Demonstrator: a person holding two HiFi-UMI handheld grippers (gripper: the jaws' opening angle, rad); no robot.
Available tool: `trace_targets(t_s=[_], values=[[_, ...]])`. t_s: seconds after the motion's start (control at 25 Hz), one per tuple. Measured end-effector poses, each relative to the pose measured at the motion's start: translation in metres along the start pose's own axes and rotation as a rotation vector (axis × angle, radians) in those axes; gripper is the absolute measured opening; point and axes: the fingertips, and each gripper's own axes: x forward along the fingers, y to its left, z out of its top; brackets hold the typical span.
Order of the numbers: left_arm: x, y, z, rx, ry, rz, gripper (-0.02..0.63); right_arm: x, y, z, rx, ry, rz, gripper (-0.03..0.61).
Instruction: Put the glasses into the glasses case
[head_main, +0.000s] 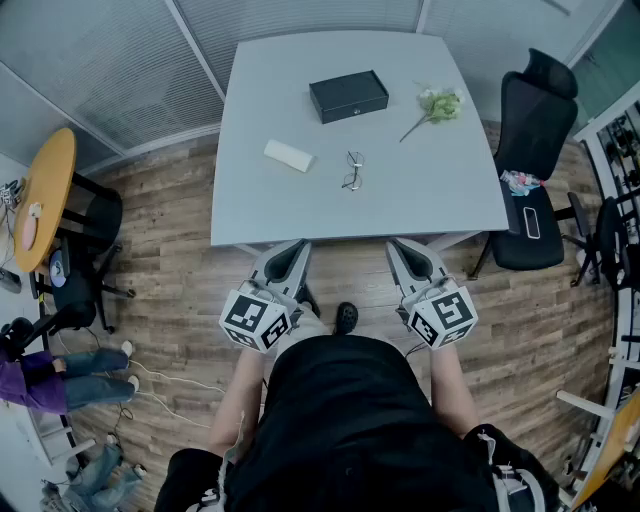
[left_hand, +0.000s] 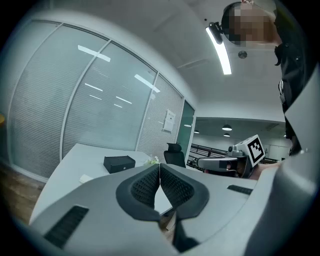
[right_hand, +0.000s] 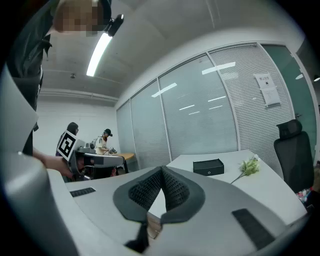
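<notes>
A pair of thin-framed glasses (head_main: 352, 171) lies near the middle of the grey table (head_main: 270, 210). The black glasses case (head_main: 348, 96) sits closed toward the far side, also seen as the case (left_hand: 119, 163) and the case (right_hand: 208, 166) in the gripper views. My left gripper (head_main: 296, 247) and right gripper (head_main: 397, 246) hover side by side just short of the table's near edge, well apart from the glasses. Both are shut, tips touching, with nothing held: left gripper (left_hand: 159, 165), right gripper (right_hand: 162, 169).
A white oblong object (head_main: 289, 155) lies left of the glasses. A green flower sprig (head_main: 436, 106) rests at the far right of the table. A black office chair (head_main: 530, 150) stands to the right, a round wooden table (head_main: 42, 195) to the left. Two people (right_hand: 89, 142) are in the distance.
</notes>
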Motion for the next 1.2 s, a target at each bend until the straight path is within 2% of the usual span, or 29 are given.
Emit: trace_targets(t_s=[0.32,0.52,0.8,1.2], values=[[0.000,0.003,-0.005,-0.002,0.012,0.003,0.023,0.004,0.000,0.002,-0.017,-0.001,0.008,0.014],[-0.002,0.003,-0.008,0.026,0.042,0.010,0.023,0.003,0.001,0.003,-0.037,0.003,-0.001,0.014],[-0.007,0.011,-0.011,0.012,0.053,0.057,0.023,0.010,0.000,0.005,-0.057,0.007,-0.002,0.017],[0.008,0.052,-0.020,-0.008,0.085,0.042,0.023,0.054,-0.008,0.004,-0.016,0.014,-0.026,0.017]])
